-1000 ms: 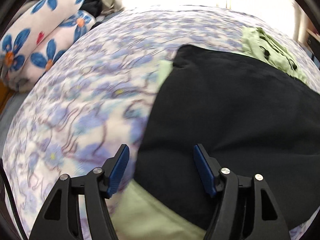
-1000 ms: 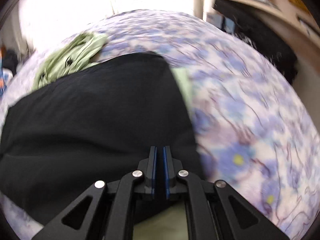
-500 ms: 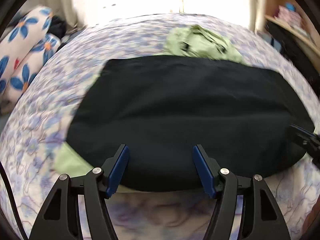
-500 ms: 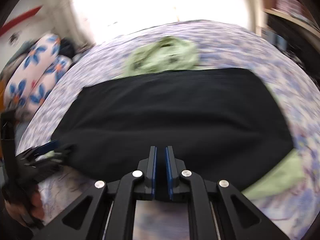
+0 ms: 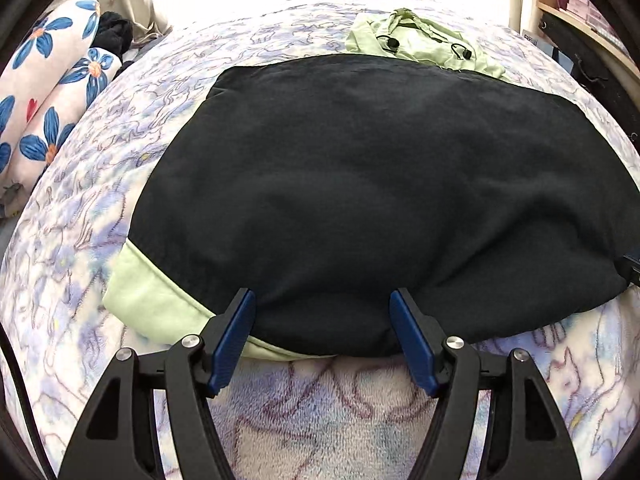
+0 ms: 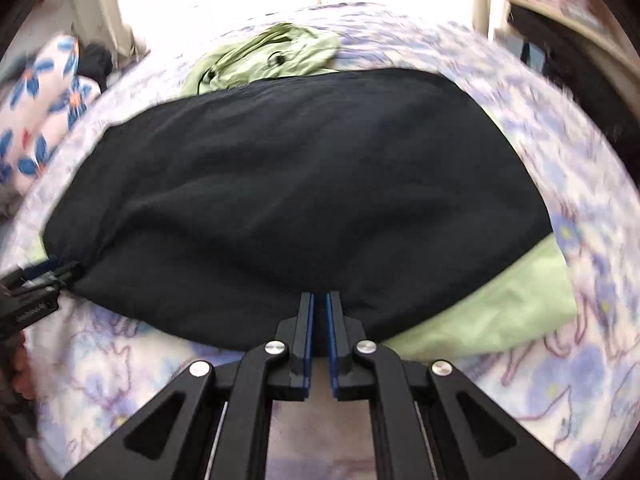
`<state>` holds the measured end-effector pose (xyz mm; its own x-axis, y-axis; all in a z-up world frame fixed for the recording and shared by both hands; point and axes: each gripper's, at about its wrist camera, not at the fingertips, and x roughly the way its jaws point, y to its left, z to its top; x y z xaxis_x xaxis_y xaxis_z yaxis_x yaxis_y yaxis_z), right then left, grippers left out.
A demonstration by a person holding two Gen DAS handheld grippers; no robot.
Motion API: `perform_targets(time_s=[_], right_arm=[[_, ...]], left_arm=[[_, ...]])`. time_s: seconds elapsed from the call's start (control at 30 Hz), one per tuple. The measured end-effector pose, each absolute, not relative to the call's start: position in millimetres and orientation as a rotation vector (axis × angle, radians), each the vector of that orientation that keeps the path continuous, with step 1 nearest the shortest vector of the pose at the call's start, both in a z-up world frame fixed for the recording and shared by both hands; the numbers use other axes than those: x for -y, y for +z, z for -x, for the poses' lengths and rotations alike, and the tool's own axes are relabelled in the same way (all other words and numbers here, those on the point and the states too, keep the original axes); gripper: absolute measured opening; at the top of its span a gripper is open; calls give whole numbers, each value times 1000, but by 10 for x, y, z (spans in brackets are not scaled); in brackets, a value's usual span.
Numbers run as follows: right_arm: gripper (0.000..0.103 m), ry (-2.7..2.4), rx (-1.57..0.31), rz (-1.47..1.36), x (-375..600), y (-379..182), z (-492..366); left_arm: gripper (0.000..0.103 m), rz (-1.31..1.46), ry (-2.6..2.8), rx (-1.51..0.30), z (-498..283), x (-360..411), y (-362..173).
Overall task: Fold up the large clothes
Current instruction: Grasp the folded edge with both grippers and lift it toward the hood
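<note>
A large black garment (image 5: 380, 184) lies spread on the bed, with pale green fabric (image 5: 148, 300) sticking out under its near left corner. A green hood with cord toggles (image 5: 420, 44) shows at its far edge. My left gripper (image 5: 321, 294) hovers over the near hem with its jaws wide and still opening. The hem lies between the fingers, untouched by the pads. My right gripper (image 6: 318, 296) is over the same hem (image 6: 280, 320), its jaws closing to a narrow slit with nothing seen pinched. Each gripper shows at the edge of the other's view: the right gripper (image 5: 632, 268), the left gripper (image 6: 36, 280).
A blue and purple flowered blanket (image 5: 320, 408) covers the bed. Rolled bedding with blue flowers (image 5: 48, 92) lies at the far left beside a dark bundle (image 5: 114, 36). Wooden shelves (image 5: 576, 4) stand at the far right. A bright window glares behind.
Both views have swung from the garment's side edges to face its middle. The left gripper moved right along the near hem, the right gripper moved left.
</note>
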<state>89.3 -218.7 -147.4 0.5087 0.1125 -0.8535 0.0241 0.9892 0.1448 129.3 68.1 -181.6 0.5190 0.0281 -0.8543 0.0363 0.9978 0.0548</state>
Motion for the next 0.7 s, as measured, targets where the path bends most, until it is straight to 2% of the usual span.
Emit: perform_targets(time_s=[0.17, 0.23, 0.7], right_arm=[[5, 0, -1048, -104, 2092, -1488, -898], [8, -18, -1053, -70, 2015, -1493, -885], [8, -29, -1061, -49, 2004, -1481, -898]], left_arm=[[68, -84, 29, -1019, -1263, -653, -1792], [68, -77, 32, -1022, -1251, -663, -1770], [68, -62, 37, -1031, -1234, -688, -1648]])
